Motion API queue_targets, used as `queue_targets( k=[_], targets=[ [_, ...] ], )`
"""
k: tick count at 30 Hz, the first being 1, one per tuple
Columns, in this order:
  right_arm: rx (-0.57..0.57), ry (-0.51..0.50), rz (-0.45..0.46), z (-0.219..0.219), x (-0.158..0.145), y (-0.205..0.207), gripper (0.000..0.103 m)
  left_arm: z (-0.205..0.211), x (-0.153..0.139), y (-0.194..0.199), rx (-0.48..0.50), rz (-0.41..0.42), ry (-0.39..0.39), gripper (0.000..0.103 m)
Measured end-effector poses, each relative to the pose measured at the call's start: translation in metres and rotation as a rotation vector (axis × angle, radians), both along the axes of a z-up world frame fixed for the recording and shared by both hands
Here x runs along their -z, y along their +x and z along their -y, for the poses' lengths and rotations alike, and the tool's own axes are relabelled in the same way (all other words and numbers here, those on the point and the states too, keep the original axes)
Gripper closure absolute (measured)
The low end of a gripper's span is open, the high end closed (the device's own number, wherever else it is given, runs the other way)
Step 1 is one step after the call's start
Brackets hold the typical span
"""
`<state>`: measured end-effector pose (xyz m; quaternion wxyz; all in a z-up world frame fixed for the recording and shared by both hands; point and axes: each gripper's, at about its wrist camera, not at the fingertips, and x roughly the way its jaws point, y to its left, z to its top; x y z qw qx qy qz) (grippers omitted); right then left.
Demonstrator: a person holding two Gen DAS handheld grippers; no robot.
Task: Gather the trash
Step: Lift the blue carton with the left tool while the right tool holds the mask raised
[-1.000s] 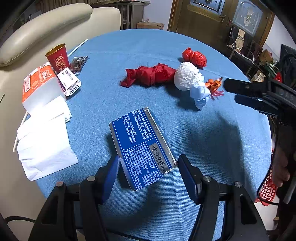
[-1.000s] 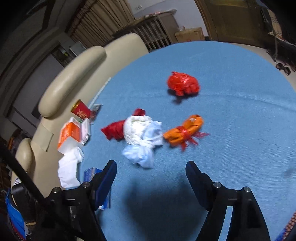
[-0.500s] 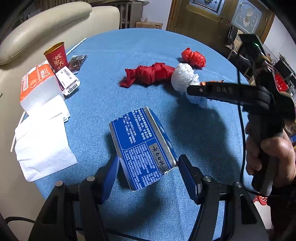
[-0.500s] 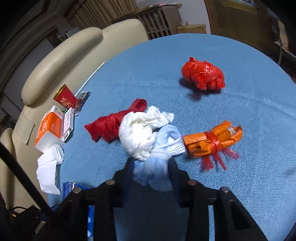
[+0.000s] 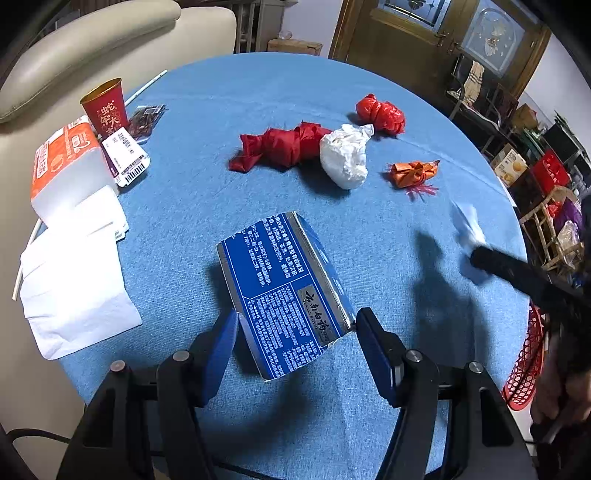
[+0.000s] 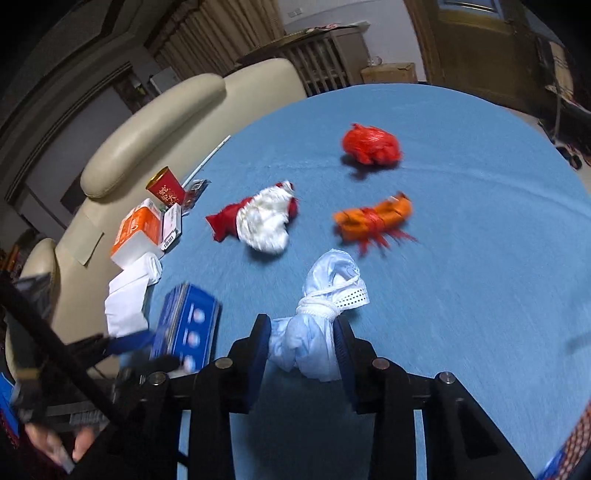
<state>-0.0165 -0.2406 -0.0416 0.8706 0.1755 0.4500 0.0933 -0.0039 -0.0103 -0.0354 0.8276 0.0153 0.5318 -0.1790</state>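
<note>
Right claw (image 6: 301, 347) pinches pale blue bundle (image 6: 317, 332); left claw (image 5: 295, 336) spread around blue carton (image 5: 284, 291)

This is a lived-in home, a dining or sitting room. A round table (image 5: 258, 96) with a blue cloth stands beside a cream leather sofa (image 5: 110, 33). Behind it are a dark wooden door (image 5: 417, 40) with patterned glass panes, a radiator (image 6: 321, 62) under long curtains (image 6: 221, 33), and a cardboard box (image 5: 294, 46) on the floor. Chairs and stacked household clutter (image 5: 532, 162) crowd the far side.
</note>
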Motion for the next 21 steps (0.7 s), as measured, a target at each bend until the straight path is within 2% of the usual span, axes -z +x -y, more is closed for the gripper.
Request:
queue_targets(
  k=[9,17,21],
  targets=[
    [0.087,0.044,0.025,0.03,-0.003,-0.056,0.066,0.011,-0.014,-0.011,0.028,0.035,0.011,0.037],
    [0.123,0.069,0.059,0.046,-0.013,-0.077,0.066,0.028,-0.034,-0.03,0.074,0.104,0.043,0.037],
    [0.116,0.016,0.044,0.041,-0.008,-0.081,0.066,0.034,-0.03,-0.034,0.097,0.108,0.076,0.037]
  ],
)
